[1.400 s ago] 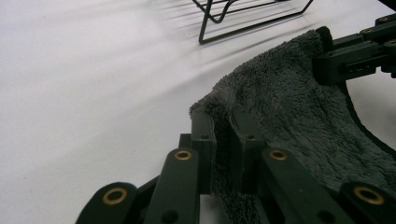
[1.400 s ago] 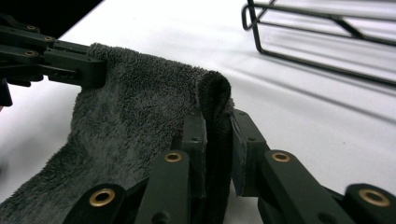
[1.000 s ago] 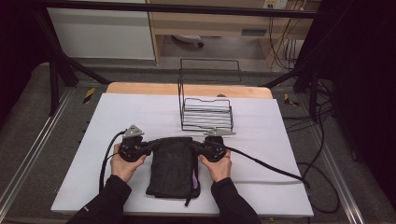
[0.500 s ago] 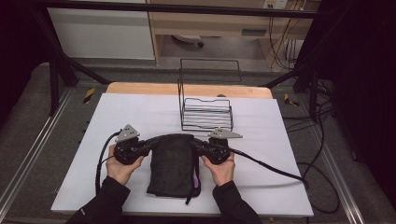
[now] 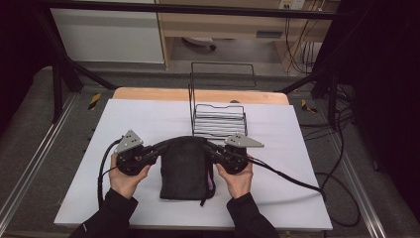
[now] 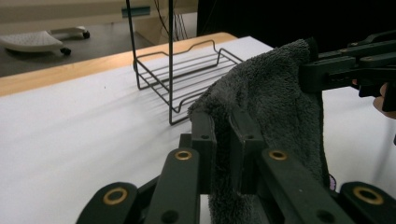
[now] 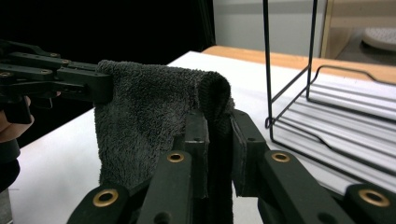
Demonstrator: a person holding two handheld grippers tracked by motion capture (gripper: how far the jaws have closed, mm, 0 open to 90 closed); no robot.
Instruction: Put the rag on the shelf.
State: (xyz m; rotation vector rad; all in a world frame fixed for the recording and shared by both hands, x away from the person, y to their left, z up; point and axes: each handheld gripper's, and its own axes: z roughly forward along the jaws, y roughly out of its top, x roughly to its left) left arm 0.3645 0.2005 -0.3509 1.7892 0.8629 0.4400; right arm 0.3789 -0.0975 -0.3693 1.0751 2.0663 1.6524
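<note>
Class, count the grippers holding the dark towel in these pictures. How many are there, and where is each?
2. The left gripper clamps the dark towel's left top corner; the right gripper clamps its right top corner, just in front of the wire rack. No other gripper is visible.

A black wire rack (image 5: pixel 218 116) on a white tabletop (image 5: pixel 138 129)

The wire rack stands upright near the far middle of the tabletop, with a tall open back frame and a low basket of parallel wires in front; it holds nothing. A strip of bare wood (image 5: pixel 148 94) edges the tabletop's far side. Black cables (image 5: pixel 341 188) loop over the grey floor to the right. Beyond the tabletop, a white panel (image 5: pixel 109 34) and a wooden shelf unit (image 5: pixel 223 25) stand against the back.
</note>
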